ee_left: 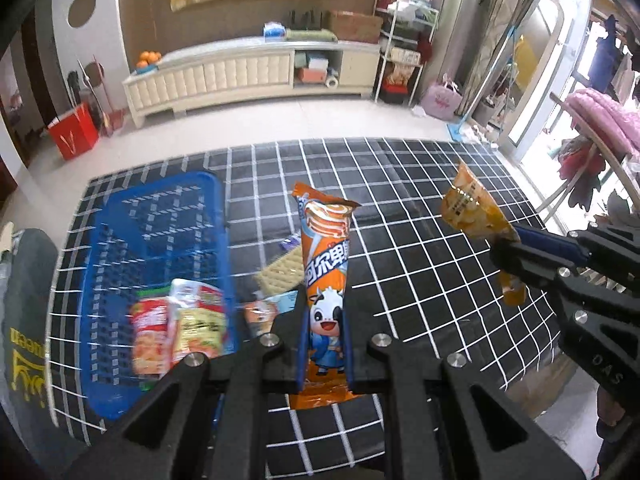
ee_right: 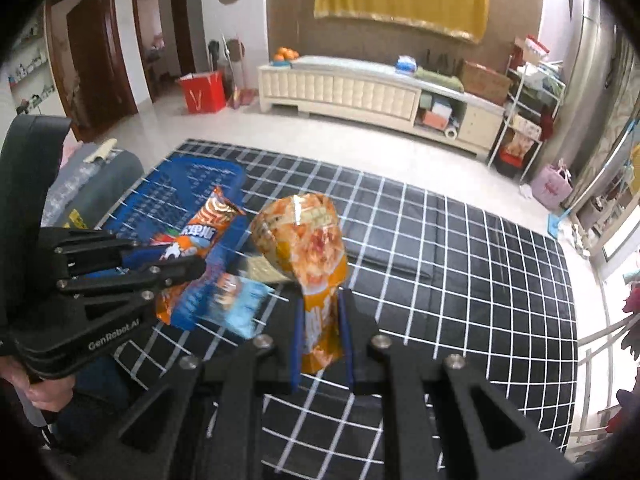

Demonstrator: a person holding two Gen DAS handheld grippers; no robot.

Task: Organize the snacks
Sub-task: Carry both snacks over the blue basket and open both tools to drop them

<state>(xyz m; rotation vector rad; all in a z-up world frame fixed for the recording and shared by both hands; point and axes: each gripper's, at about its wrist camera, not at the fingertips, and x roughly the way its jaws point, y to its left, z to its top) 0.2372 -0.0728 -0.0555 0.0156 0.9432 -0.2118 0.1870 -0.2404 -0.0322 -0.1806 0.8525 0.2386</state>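
My left gripper (ee_left: pixel 324 300) is shut on a long orange cow-print snack packet (ee_left: pixel 325 264), held above the black grid cloth (ee_left: pixel 420 248); the packet also shows in the right wrist view (ee_right: pixel 200 232). My right gripper (ee_right: pixel 320 304) is shut on an orange snack pouch (ee_right: pixel 308 240), also lifted; the pouch shows at the right in the left wrist view (ee_left: pixel 472 212). A blue plastic basket (ee_left: pixel 120 240) lies at the left with red and yellow snack packs (ee_left: pixel 176 320) in its near end.
A cracker pack (ee_left: pixel 280 276) and a light-blue packet (ee_right: pixel 236 300) lie on the cloth between basket and grippers. A grey bag (ee_left: pixel 24 320) sits at the table's left edge. A cream cabinet (ee_left: pixel 248 76) stands across the floor.
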